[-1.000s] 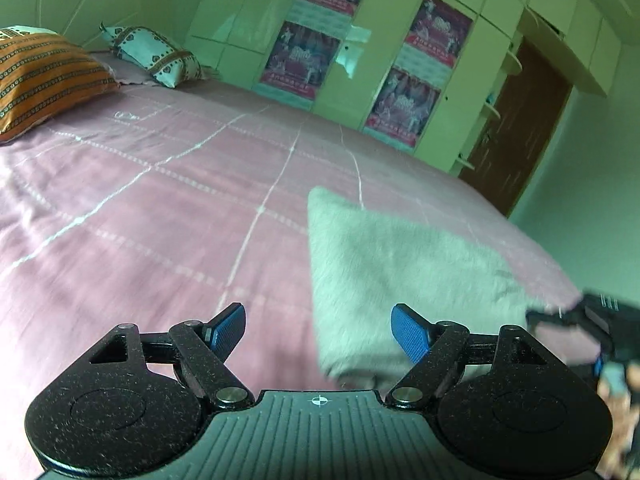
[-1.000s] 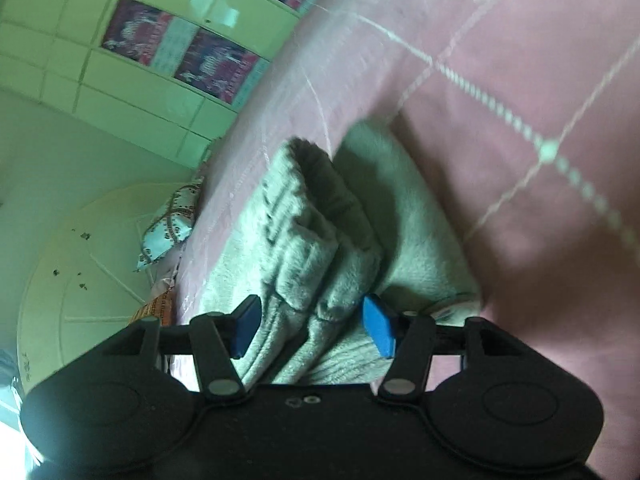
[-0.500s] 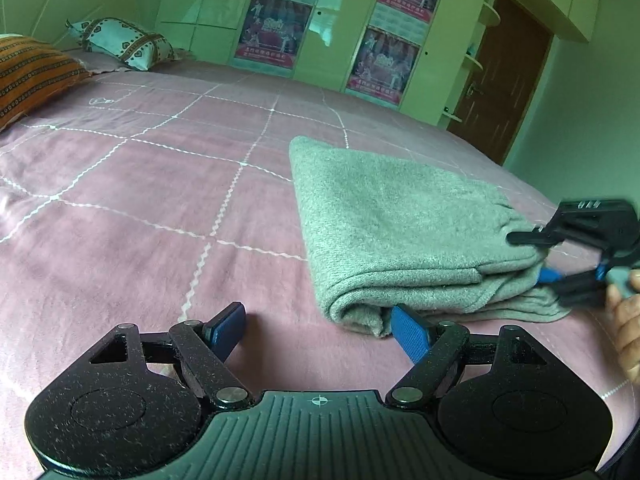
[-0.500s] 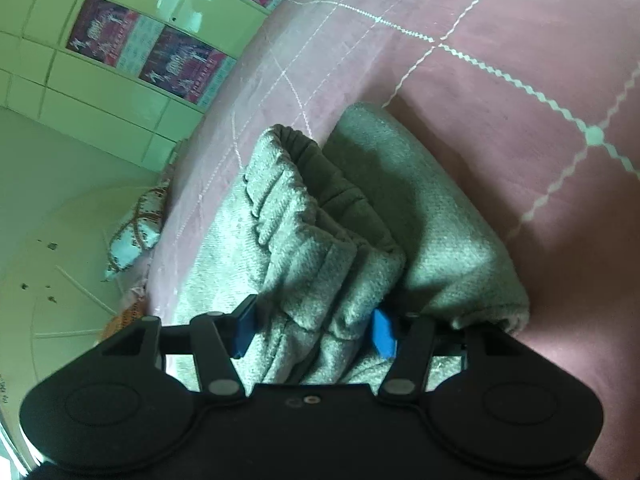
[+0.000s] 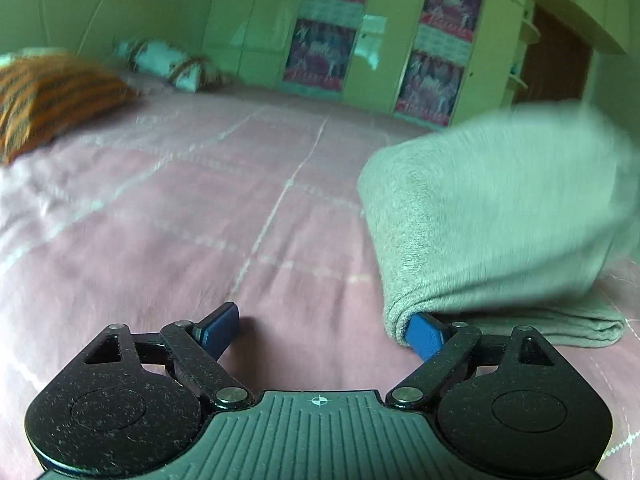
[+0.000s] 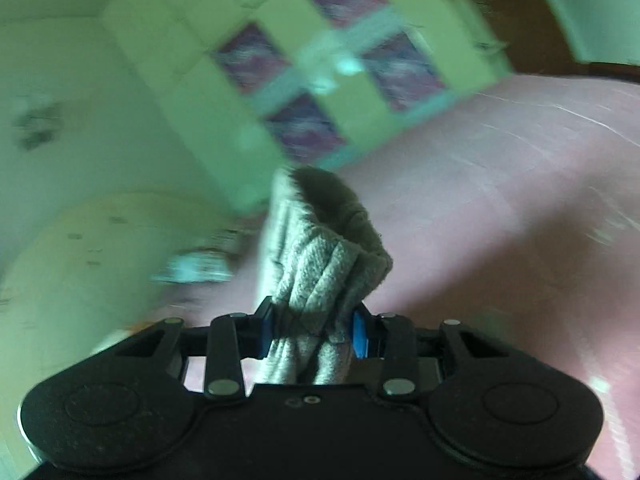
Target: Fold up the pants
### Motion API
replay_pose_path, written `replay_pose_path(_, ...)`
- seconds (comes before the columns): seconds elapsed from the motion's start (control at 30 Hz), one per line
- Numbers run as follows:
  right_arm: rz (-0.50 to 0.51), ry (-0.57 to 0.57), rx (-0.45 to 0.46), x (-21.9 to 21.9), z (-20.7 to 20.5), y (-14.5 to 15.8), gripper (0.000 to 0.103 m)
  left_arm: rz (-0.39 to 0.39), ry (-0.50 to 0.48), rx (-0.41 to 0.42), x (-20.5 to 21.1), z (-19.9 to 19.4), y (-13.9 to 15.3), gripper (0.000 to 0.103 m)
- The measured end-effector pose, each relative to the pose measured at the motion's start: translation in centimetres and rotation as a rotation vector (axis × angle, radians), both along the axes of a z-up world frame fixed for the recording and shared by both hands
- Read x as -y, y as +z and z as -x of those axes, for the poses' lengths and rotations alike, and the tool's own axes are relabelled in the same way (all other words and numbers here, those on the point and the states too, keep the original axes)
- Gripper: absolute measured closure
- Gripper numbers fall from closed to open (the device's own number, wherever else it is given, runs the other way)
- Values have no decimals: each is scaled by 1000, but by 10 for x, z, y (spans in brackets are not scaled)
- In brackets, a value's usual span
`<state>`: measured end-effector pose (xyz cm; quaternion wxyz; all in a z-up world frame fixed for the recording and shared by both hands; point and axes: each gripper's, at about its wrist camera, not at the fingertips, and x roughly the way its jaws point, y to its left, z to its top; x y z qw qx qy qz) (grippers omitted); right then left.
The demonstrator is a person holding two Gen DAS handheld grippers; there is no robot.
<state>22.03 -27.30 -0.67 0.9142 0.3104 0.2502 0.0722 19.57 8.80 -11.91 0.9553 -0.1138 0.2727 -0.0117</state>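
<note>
The grey pants (image 5: 492,216) lay folded on the pink bed (image 5: 180,232), their upper layer raised. The right claw (image 6: 313,333) gripped a bunched edge of the pants (image 6: 320,264). The left claw (image 5: 324,326) was spread wide, its right fingertip (image 5: 426,334) under the fold. The wardrobe posters (image 5: 320,56) were too blurred to read.

Pink bedspread (image 5: 168,240) with pale stitched grid lines covering the bed. Orange striped pillow (image 5: 48,100) at far left; patterned white pillow (image 5: 172,66) behind it, near the wall. Pale green wardrobe (image 5: 256,32) bearing posters (image 5: 320,56). Dark brown door (image 5: 556,60) at far right.
</note>
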Motion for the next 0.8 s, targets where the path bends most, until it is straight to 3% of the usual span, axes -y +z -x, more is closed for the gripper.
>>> replay_pose_path(0.07, -105, -4, -295, 23, -25, -69, 75, 11, -6, -3, -2, -1, -3, 14)
replay_pose_path(0.13, -170, 3, -243, 35, -17, -87, 75, 3, -7, -8, -1, -1, -1, 14)
replay_pose_path(0.2, -151, 5, -238, 32, -14, -84, 74, 17, -2, 4, -1, 1, -1, 14)
replay_pose_path(0.3, -116, 15, -240, 28, -19, -73, 73, 59, 7, 48, -4, 4, 1, 14)
replay_pose_path(0.47, -95, 71, -113, 12, -18, -42, 73, 159, 41, 71, -14, 1, -5, 14)
replay_pose_path(0.57, -149, 68, -52, 17, -13, -33, 73, 206, 60, 65, -19, 0, -12, 14)
replay_pose_path(0.63, -146, 38, -116, 24, -14, -52, 73, 208, 54, 59, -20, -3, -14, 14)
replay_pose_path(0.67, -154, 12, -240, 29, -21, -75, 73, 199, 46, 54, -20, -5, -15, 14)
replay_pose_path(0.7, -206, 8, -293, 36, -23, -96, 76, 190, 41, 52, -19, -6, -16, 14)
replay_pose_path(0.73, -239, 11, -252, 42, -19, -99, 75, 182, 40, 51, -19, -6, -16, 14)
replay_pose_path(0.8, -192, 36, -233, 40, -15, -89, 72, 169, 37, 45, -19, -8, -16, 14)
